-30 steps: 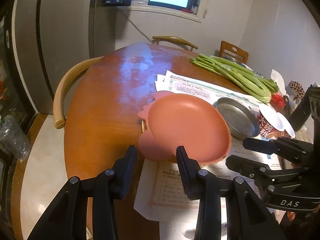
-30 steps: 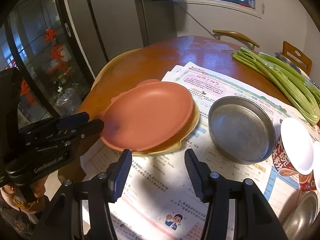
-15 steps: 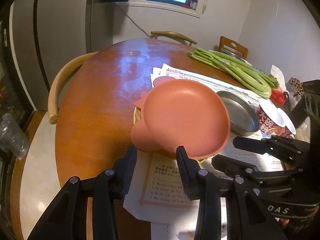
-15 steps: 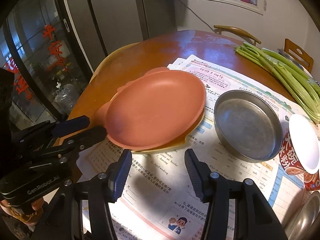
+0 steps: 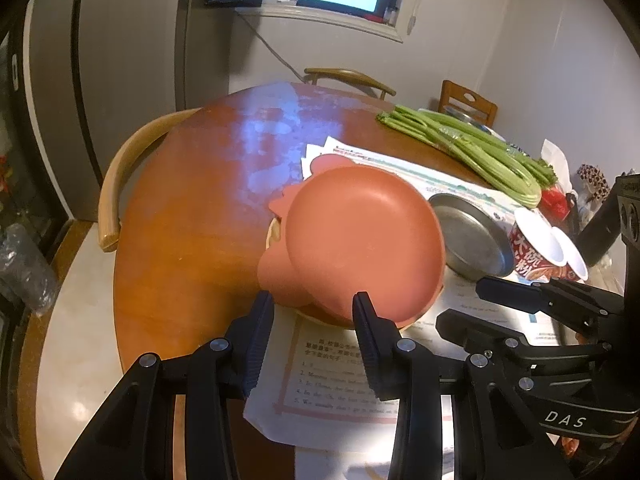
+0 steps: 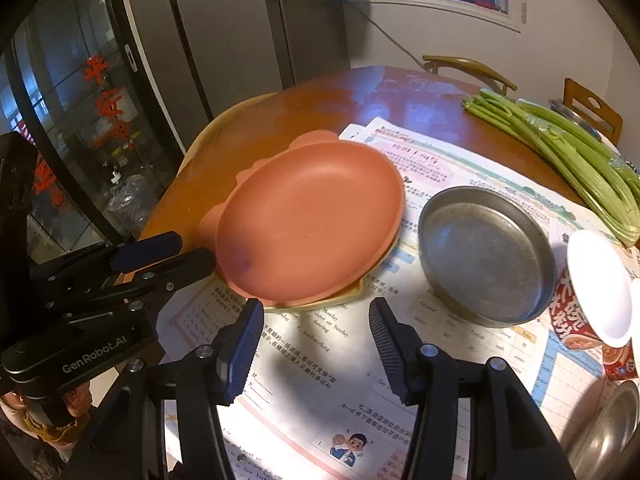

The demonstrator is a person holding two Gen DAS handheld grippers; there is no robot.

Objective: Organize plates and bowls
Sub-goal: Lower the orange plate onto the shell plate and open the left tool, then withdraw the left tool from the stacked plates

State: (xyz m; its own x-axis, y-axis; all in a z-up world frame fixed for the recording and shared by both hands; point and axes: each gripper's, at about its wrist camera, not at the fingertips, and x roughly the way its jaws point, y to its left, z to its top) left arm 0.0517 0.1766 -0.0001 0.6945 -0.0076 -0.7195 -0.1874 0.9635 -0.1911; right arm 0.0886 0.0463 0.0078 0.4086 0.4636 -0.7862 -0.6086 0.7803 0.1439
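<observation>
Right wrist view: my right tongs (image 6: 316, 326) gape wide over the papers (image 6: 320, 392), my left tongs (image 5: 312, 310) too, both empty; pink plate (image 6: 308, 220) sits on a yellow one beside the metal pan (image 6: 486, 256)

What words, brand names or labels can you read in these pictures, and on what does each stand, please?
"DAS": right claw body.
"GenRobot.AI": left claw body.
"Monday", "dancing": worksheets; the rest too small to read.
Instant-food cup: large white Chinese characters, not clearly readable.
Red characters on the glass door: blurred.
</observation>
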